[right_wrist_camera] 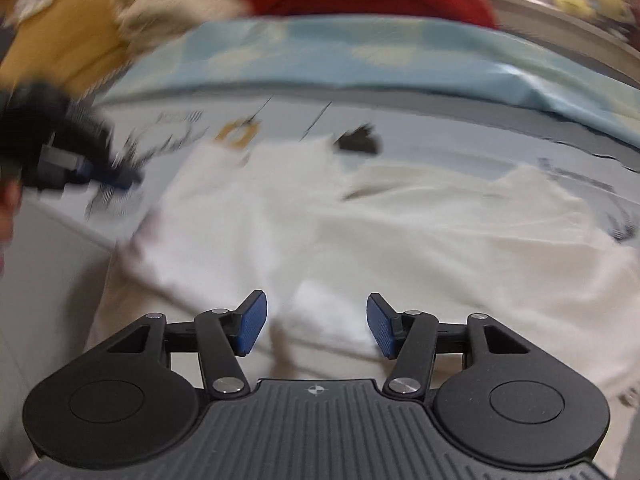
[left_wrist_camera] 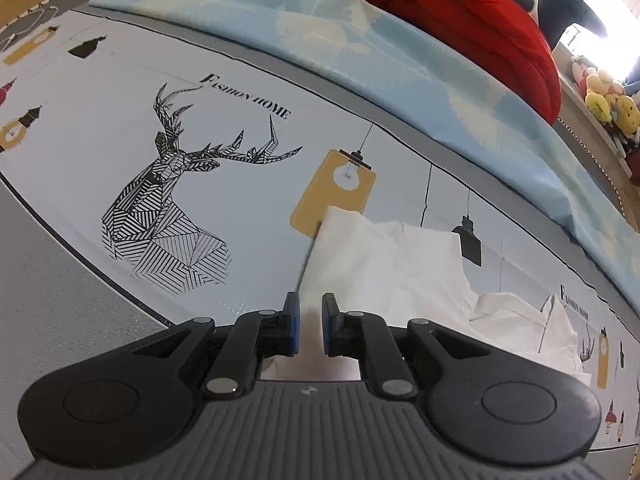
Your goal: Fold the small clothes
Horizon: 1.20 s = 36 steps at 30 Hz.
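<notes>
A white garment [left_wrist_camera: 392,264] lies rumpled on a printed bed sheet [left_wrist_camera: 120,128]. My left gripper [left_wrist_camera: 311,320] sits at its left edge with the jaws narrowly apart; white cloth shows in the gap, and I cannot tell whether it is pinched. In the blurred right wrist view the same garment [right_wrist_camera: 360,220] spreads wide ahead. My right gripper [right_wrist_camera: 316,326] is open just above the cloth's near edge, holding nothing. The left gripper [right_wrist_camera: 120,178] shows at the far left of that view, near the garment's left side.
A light blue patterned cloth [left_wrist_camera: 360,48] lies along the far side of the bed. A red blanket [left_wrist_camera: 472,12] is piled behind it. Stuffed toys [left_wrist_camera: 608,100] sit on a ledge at the right. A grey mat [left_wrist_camera: 60,300] borders the sheet at the left.
</notes>
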Tool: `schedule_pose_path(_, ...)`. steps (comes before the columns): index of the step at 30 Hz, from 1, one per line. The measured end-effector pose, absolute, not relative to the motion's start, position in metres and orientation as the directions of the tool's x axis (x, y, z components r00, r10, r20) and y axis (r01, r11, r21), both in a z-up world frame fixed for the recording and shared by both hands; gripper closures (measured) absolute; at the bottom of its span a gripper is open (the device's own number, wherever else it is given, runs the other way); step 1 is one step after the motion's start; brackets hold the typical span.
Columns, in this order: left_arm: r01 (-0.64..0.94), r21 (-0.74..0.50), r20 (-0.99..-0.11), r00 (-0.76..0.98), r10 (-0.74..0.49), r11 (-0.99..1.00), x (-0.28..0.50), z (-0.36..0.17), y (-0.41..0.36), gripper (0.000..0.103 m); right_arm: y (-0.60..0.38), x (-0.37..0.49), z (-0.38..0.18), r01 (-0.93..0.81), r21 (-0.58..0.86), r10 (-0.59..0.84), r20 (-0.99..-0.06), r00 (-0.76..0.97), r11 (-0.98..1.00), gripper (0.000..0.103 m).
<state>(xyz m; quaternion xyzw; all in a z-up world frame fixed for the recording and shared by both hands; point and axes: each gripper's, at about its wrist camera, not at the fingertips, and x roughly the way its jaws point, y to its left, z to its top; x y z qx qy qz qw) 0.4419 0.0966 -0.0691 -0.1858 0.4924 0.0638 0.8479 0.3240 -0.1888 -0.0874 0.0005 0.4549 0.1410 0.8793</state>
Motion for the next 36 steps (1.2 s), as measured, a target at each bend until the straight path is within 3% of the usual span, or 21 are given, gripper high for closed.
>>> schedule_pose_path(2,-0.286,-0.258,-0.859,0.504,-0.084,0.923,0.441,-0.070,0.096,0.091,-0.182,0.325,-0.096,-0.267,0.060,0.199,-0.823,0.533,0.962,0.050)
schedule_pose_path(4,-0.273,-0.259,-0.859,0.504,-0.092,0.926,0.443,-0.071,0.095,0.091,-0.182,0.323,-0.096,-0.282,0.035,0.190,-0.818,0.543,0.959,0.065)
schedule_pose_path(5,-0.268,-0.258,-0.858,0.505,-0.093,0.928,0.444,-0.071,0.096,0.091,-0.187,0.323,-0.091,-0.271,0.062,0.209,-0.802,0.559,0.961,0.088)
schedule_pose_path(9,-0.271,-0.258,-0.860,0.501,-0.093,0.927,0.445,-0.072,0.098,0.091,-0.236,0.316,-0.055,-0.079,0.201,0.194,-0.654,0.731,0.976,0.089)
schedule_pose_path(12,-0.263,-0.270,-0.863,0.493,-0.111,0.926,0.443,-0.074,0.096,0.091,-0.292,0.297,-0.031,0.217,0.274,-0.047,-0.516,0.855,0.937,0.089)
schedule_pose_path(15,-0.254,-0.299,-0.868,0.473,-0.152,0.920,0.441,-0.078,0.092,0.091,-0.354,0.286,-0.044,0.547,0.307,-0.269,-0.625,0.733,0.779,0.089)
schedule_pose_path(17,-0.245,-0.305,-0.872,0.460,-0.167,0.920,0.440,-0.081,0.087,0.091,-0.386,0.281,-0.066,0.650,0.348,-0.254,-0.717,0.649,0.676,0.089)
schedule_pose_path(20,-0.229,-0.306,-0.875,0.449,-0.178,0.924,0.439,-0.084,0.078,0.091,-0.405,0.271,-0.082,0.703,0.372,-0.242,-0.756,0.608,0.606,0.090)
schedule_pose_path(25,-0.223,-0.302,-0.877,0.445,-0.179,0.927,0.441,-0.085,0.072,0.088,-0.395,0.256,-0.053,0.612,0.471,-0.288,-0.591,0.754,0.635,0.096)
schedule_pose_path(26,-0.223,-0.300,-0.881,0.438,-0.179,0.927,0.442,-0.088,0.071,0.086,-0.393,0.258,-0.053,0.616,0.459,-0.291,-0.598,0.747,0.639,0.096)
schedule_pose_path(29,-0.240,-0.266,-0.907,0.389,-0.158,0.934,0.446,-0.099,0.072,0.085,-0.409,0.265,-0.083,0.768,0.342,-0.270,-0.794,0.544,0.542,0.096)
schedule_pose_path(31,-0.270,-0.238,-0.918,0.376,-0.125,0.933,0.449,-0.103,0.078,0.085,-0.415,0.262,-0.096,0.851,0.220,-0.325,-0.856,0.403,0.477,0.094)
schedule_pose_path(33,-0.301,-0.243,-0.913,0.393,-0.112,0.922,0.450,-0.103,0.087,0.085,-0.413,0.259,-0.087,0.850,0.203,-0.382,-0.825,0.416,0.486,0.094)
schedule_pose_path(36,-0.319,-0.274,-0.891,0.438,-0.115,0.907,0.452,-0.102,0.099,0.080,-0.402,0.265,-0.059,0.746,0.268,-0.415,-0.694,0.589,0.609,0.088)
